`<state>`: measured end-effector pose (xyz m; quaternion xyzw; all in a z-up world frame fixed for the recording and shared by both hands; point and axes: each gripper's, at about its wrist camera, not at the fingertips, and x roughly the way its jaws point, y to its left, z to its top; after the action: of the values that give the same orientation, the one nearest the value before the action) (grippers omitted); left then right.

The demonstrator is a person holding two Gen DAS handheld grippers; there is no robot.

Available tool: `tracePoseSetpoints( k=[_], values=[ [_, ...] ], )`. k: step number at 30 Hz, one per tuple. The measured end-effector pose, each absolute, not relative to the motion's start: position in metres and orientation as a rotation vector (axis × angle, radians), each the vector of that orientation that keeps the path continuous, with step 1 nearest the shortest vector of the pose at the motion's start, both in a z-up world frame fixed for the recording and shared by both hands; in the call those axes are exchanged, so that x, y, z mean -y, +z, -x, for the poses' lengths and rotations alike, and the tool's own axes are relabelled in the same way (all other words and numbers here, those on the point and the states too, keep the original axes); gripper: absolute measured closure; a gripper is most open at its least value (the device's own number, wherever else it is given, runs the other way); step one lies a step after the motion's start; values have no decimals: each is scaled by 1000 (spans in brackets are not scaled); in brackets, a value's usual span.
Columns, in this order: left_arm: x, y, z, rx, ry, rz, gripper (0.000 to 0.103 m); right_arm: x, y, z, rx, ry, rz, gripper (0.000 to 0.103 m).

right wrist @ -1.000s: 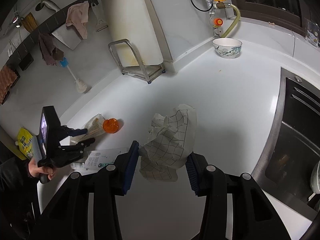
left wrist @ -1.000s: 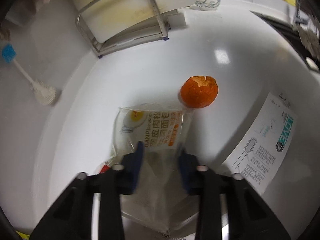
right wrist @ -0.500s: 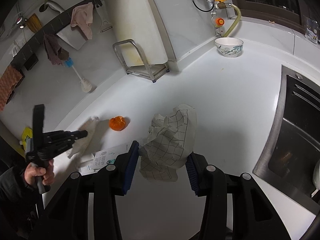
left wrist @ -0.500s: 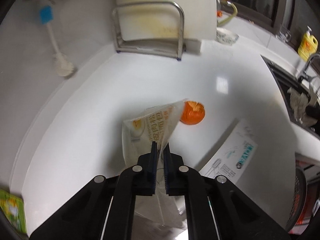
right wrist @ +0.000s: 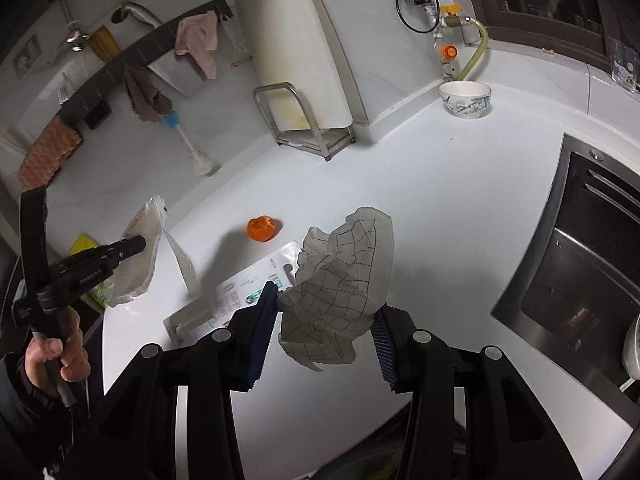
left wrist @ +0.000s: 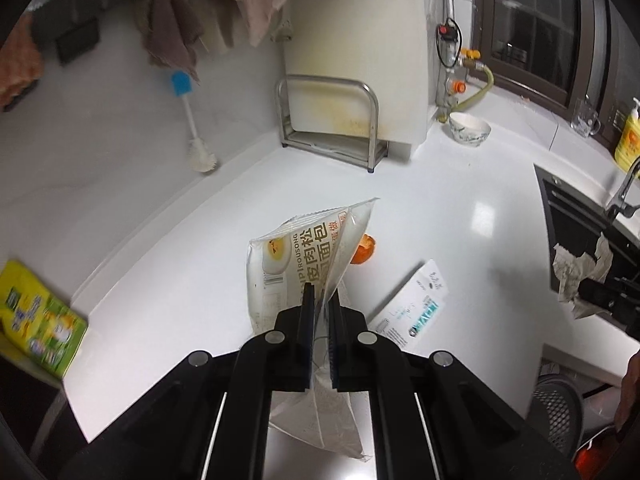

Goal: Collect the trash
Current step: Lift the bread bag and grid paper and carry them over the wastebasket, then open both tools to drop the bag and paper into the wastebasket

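Left wrist view: the left tongs are pinching the clear bread wrapper, holding it above the white counter. The right tongs are gaping wide around the checked paper, which is lying between their pads.

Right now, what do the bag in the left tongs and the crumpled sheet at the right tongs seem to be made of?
Bread bag: thin clear plastic film, glossy; it is see-through, printed, and folds sharply where the left tongs pinch it. Crumpled sheet: likely matte, translucent paper with a printed grid; it holds stiff creases between the open right tongs.
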<state>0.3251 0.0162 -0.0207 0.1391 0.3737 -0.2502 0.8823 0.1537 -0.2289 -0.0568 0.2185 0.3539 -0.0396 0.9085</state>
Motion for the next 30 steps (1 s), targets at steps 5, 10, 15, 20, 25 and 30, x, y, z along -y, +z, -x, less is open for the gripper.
tracePoseSetpoints(
  k=[5,10,15,20,25,30],
  values=[
    [-16,-2,-275,-778,-477,-244,96,235,-52,-117,-740,-51,-438,59],
    [-3,9,-211,-791,-449,-209,96,242,-59,-73,-788,-13,-420,59],
    [10,3,-154,-820,-432,-162,96,252,-70,-34,-831,14,-418,59],
    [26,-16,-108,-865,-400,-140,96,257,-82,-3,-881,52,-401,59],
    [50,-46,-67,-929,-395,-125,96,257,-99,22,-931,91,-382,59],
    [77,-77,-38,-980,-411,-134,96,257,-118,36,-975,128,-369,59]
  ],
)
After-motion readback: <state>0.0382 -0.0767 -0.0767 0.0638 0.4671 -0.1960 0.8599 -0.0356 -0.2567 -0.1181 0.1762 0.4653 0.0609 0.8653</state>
